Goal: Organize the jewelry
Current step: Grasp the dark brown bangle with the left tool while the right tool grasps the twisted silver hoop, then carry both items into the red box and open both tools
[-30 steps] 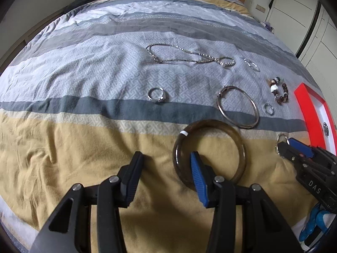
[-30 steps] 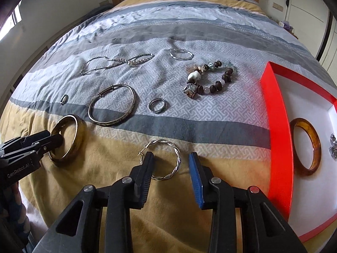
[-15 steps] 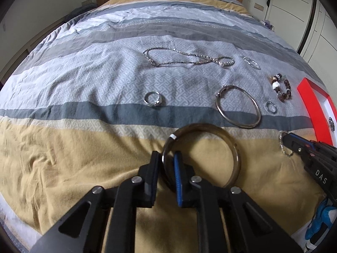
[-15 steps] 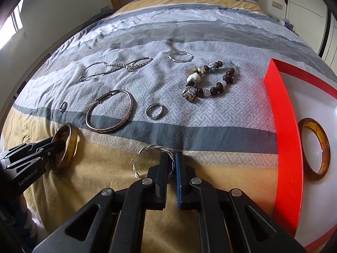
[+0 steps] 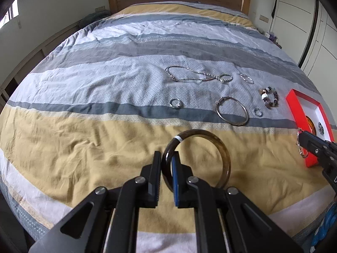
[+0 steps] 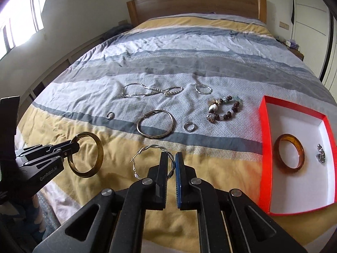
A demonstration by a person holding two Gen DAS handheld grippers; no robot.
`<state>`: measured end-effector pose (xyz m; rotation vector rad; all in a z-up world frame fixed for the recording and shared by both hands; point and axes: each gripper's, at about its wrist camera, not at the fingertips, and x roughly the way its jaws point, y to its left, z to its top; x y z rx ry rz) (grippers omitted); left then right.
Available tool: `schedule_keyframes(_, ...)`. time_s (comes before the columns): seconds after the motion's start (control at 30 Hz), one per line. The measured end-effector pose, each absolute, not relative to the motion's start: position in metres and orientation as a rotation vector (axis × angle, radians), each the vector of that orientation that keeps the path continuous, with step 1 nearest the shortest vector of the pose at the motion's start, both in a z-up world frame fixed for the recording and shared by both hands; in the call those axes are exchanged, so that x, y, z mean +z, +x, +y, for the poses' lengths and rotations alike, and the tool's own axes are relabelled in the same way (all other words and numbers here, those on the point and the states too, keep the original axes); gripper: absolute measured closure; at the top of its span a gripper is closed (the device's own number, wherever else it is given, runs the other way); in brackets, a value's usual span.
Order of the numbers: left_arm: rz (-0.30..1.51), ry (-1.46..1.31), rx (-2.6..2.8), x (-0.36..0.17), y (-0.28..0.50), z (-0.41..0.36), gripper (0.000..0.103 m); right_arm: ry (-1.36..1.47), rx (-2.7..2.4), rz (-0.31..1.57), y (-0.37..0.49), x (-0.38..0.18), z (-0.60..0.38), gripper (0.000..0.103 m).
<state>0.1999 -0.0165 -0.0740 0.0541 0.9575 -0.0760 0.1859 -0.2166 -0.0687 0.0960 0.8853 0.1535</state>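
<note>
Amber-brown bangle (image 5: 195, 160) and twisted silver hoop (image 6: 154, 161), both on the bed (image 5: 84, 147) a second ago, now hang clamped in my left fingers (image 5: 155, 168) and right fingers (image 6: 163, 168), ready for the red box (image 6: 267, 151) at right.

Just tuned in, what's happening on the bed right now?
Jewelry is being sorted off the bedspread into a red box. The left gripper is shut on a dark brown bangle, raised off the cover. The right gripper is shut on a twisted silver hoop. The box holds an amber bangle and a small silver piece. A necklace, beaded bracelet, silver bangle and small rings lie loose.
</note>
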Motion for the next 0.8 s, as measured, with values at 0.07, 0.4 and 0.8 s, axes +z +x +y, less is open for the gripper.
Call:
schedule_keyframes(0.07,0.942,0.054,-0.071,-0.065,0.188,-0.012,0.094,0.096,0.157,0.866,0.173,-0.057,-0.215,0.096)
schedule_keyframes(0.4,0.891,0.043,-0.110,-0.024,0.138,-0.021,0.094,0.107,0.147,0.781,0.109,-0.012,-0.228,0.096)
schedule_keyframes(0.8,0.877,0.096,-0.306,0.003,0.119,-0.113,0.094,0.164,0.026,0.708,0.059,0.013,-0.313,0.096)
